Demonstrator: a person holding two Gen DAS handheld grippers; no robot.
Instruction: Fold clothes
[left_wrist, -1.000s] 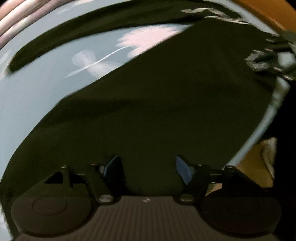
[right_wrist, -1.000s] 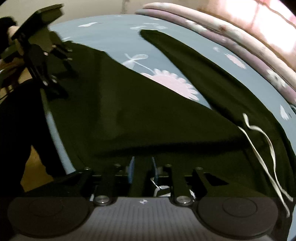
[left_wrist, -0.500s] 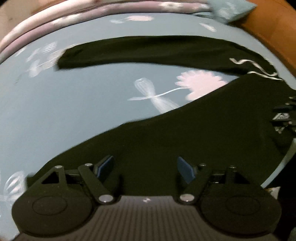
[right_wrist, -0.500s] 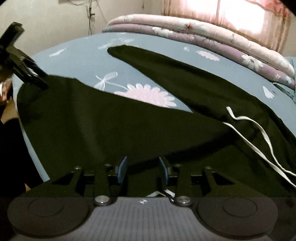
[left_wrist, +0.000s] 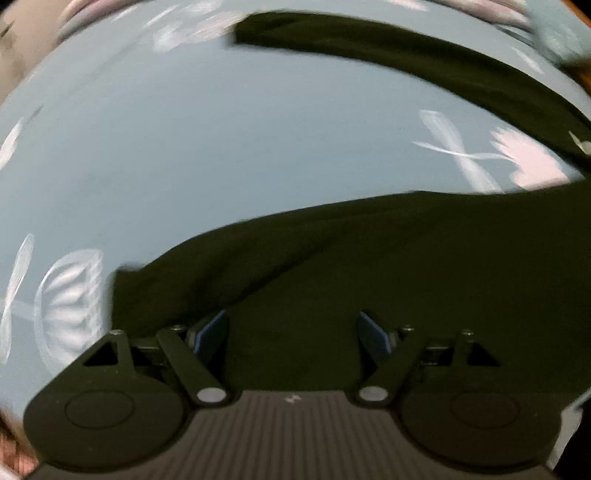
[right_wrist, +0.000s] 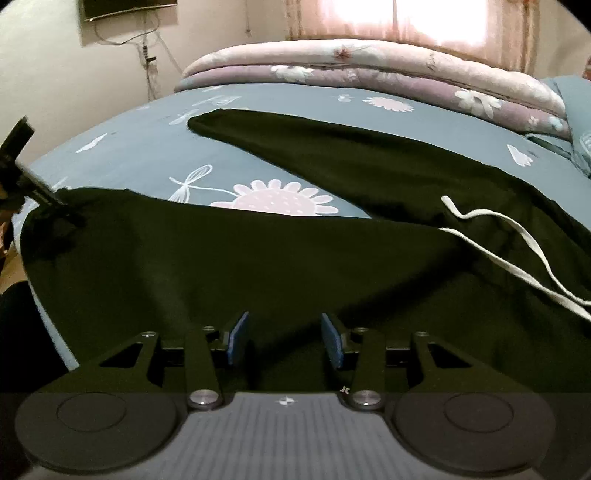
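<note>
Trousers (right_wrist: 280, 258) lie beneath both open hand-held grippers

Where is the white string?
In the right wrist view, the white drawstring lies on the dark trousers, far right, beside the pink flower print.

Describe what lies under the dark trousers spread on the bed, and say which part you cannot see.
The dark trousers lie on a blue-grey bedsheet. A pink flower print shows between the legs, its lower edge covered. Whatever the sheet carries beneath the cloth is hidden.

Blue floral bedsheet (right_wrist: 147, 147), folded quilts (right_wrist: 369, 70); curtained window (right_wrist: 406, 22)
</note>
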